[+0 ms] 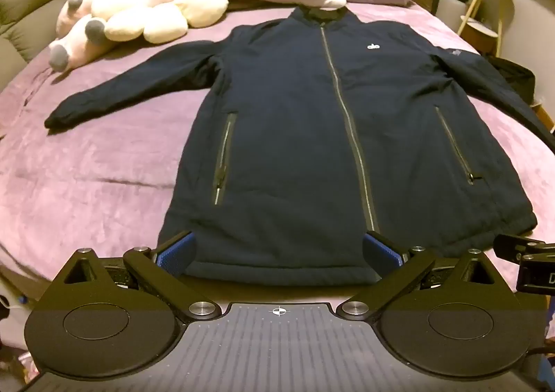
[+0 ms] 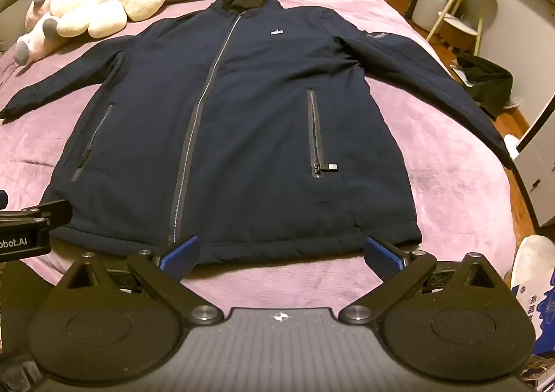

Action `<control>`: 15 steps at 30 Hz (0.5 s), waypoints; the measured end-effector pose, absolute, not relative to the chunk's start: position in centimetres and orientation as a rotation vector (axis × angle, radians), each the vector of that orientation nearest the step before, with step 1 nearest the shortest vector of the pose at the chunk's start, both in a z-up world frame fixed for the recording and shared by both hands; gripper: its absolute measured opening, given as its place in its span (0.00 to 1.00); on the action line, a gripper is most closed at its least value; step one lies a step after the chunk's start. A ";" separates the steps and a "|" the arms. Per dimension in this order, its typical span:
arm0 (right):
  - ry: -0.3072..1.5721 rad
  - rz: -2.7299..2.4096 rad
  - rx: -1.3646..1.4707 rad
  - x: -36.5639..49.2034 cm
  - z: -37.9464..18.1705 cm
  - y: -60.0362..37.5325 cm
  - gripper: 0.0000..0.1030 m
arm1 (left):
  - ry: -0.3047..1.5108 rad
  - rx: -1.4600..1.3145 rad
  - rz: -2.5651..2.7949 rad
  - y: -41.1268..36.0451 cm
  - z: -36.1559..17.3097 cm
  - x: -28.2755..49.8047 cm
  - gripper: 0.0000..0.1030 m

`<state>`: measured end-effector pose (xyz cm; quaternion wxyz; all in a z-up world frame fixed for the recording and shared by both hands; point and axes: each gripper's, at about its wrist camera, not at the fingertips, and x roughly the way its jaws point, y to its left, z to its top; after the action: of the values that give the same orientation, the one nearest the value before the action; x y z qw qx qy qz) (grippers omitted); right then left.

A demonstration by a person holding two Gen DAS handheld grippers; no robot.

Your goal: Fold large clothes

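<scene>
Purple velvety bedspread (image 1: 104, 163), navy jacket (image 1: 312, 135) spread flat, plush toys (image 1: 145, 10) beyond, both grippers' jaws wide, empty.

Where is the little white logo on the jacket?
In both views the white logo sits high on the jacket, just right of the main zipper, below the collar.

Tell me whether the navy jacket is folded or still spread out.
Spread out. The navy jacket lies flat, front up, on the purple bedspread, front zipper closed, both sleeves stretched outward, no part folded over.
</scene>
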<state>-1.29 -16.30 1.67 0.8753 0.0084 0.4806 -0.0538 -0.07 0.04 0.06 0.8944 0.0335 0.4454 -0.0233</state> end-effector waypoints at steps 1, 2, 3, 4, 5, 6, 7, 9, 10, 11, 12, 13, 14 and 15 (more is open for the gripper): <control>1.004 -0.111 0.019 -1.3 1.7 -16.3 0.98 | 0.922 0.070 -0.049 0.0 0.1 -0.1 1.00; 1.005 -0.110 0.019 -1.3 1.7 -16.3 0.98 | 0.920 0.070 -0.051 0.1 0.1 -0.2 1.00; 1.005 -0.109 0.019 -1.3 1.7 -16.3 0.98 | 0.919 0.070 -0.051 0.0 -0.2 -0.3 1.00; 1.005 -0.109 0.020 -1.3 1.7 -16.3 0.98 | 0.920 0.072 -0.050 -0.1 -0.2 -0.2 1.00; 1.005 -0.110 0.020 -1.3 1.7 -16.3 0.98 | 0.920 0.072 -0.049 -0.1 -0.2 -0.2 1.00; 1.005 -0.110 0.020 -1.3 1.7 -16.3 0.98 | 0.923 0.075 -0.048 -0.1 -0.1 -0.2 1.00; 1.006 -0.111 0.019 -1.3 1.6 -16.3 0.98 | 0.925 0.076 -0.049 0.0 -0.1 -0.1 1.00; 1.006 -0.111 0.019 -1.3 1.7 -16.3 0.98 | 0.927 0.076 -0.052 0.0 0.0 -0.1 1.00; 1.006 -0.111 0.019 -1.3 1.6 -16.3 0.98 | 0.928 0.076 -0.053 0.0 0.0 -0.1 1.00; 1.007 -0.111 0.019 -1.3 1.6 -16.4 0.98 | 0.929 0.077 -0.053 0.0 -0.1 -0.1 1.00; 1.007 -0.111 0.019 -1.3 1.6 -16.4 0.98 | 0.931 0.076 -0.054 0.0 0.0 0.0 1.00; 1.007 -0.112 0.019 -1.3 1.6 -16.4 0.98 | 0.932 0.075 -0.055 0.0 0.0 0.0 1.00; 1.007 -0.112 0.019 -1.3 1.6 -16.4 0.98 | 0.933 0.075 -0.054 -0.1 -0.1 0.0 1.00; 1.008 -0.112 0.019 -1.3 1.6 -16.4 0.98 | 0.934 0.076 -0.054 -0.1 -0.1 0.0 1.00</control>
<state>-1.28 -16.36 1.62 0.8742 0.0091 0.4825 -0.0534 0.00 -0.07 -0.06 0.8920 0.0364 0.4499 -0.0259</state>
